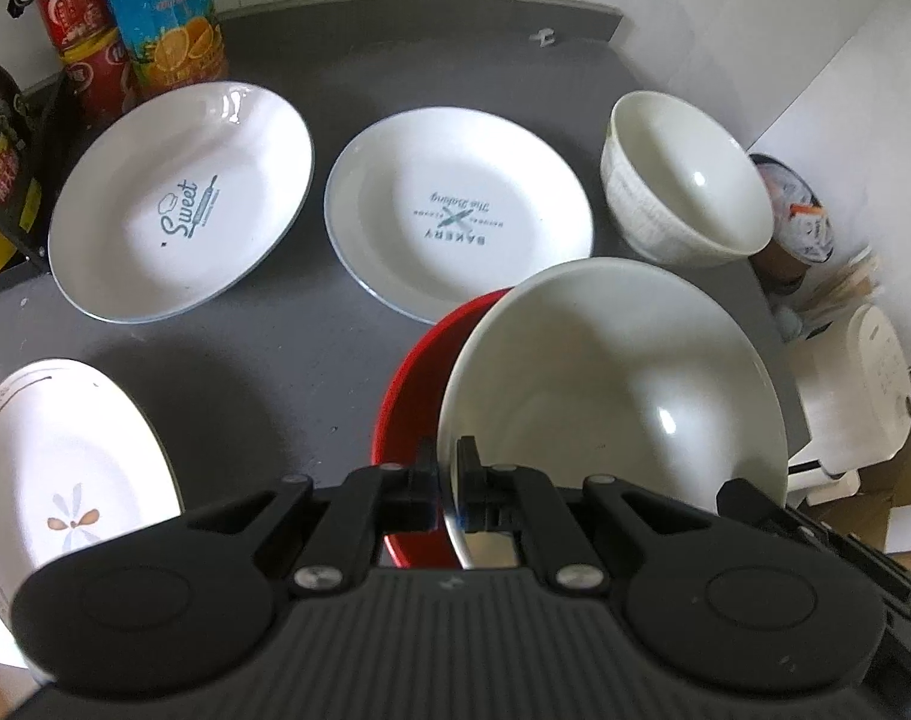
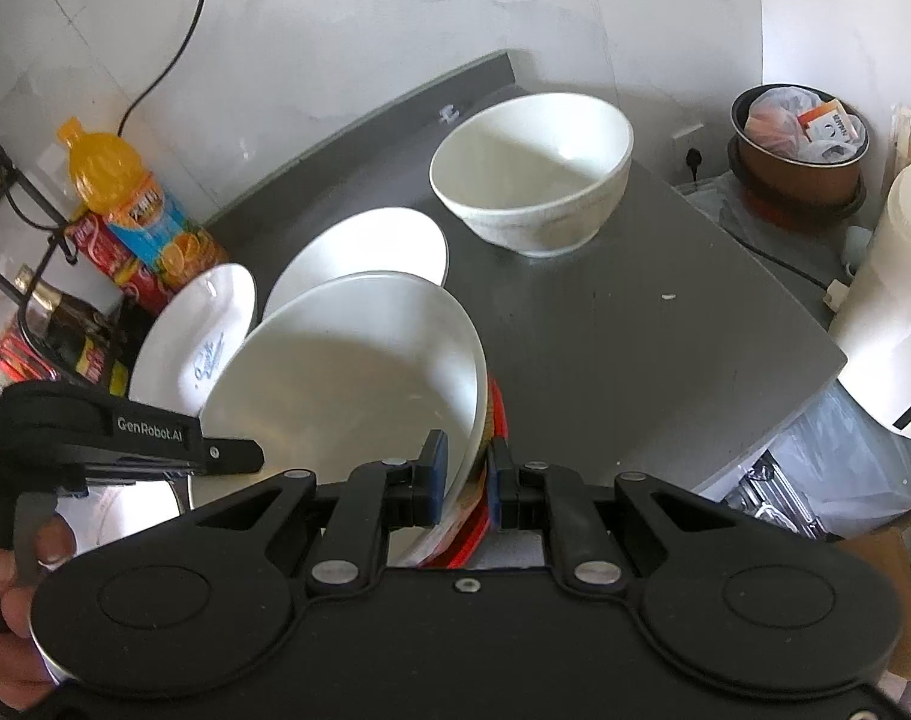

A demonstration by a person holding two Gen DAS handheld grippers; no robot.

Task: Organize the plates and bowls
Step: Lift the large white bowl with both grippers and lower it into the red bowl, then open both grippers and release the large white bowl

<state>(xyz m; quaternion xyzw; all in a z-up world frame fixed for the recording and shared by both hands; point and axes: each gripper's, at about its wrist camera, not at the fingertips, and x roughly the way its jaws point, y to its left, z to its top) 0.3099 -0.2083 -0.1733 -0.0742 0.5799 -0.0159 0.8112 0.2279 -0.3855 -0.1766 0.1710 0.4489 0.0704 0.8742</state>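
Observation:
A wide white bowl (image 1: 611, 384) sits tilted inside a red bowl (image 1: 407, 372) near the table's front. My left gripper (image 1: 449, 468) is shut on the white bowl's near rim. In the right wrist view my right gripper (image 2: 470, 468) is shut with the white bowl (image 2: 347, 372) wall and the red bowl (image 2: 497, 414) rim together between its pads. The left gripper (image 2: 233, 456) comes in from the left, a hand behind it. On the grey table (image 1: 335, 72) lie a "Sweet" plate (image 1: 179, 198), a "Bakery" plate (image 1: 455, 210), a flower-pattern plate (image 1: 65, 468) and a small deep white bowl (image 1: 683, 180).
Drink bottles and red cans (image 1: 155, 18) stand at the back left beside a black wire rack (image 1: 11, 180). Past the table's right edge are a white appliance (image 2: 899, 300) and a brown pot holding bags (image 2: 797, 138). A bare stretch of table (image 2: 665, 330) lies right of the bowls.

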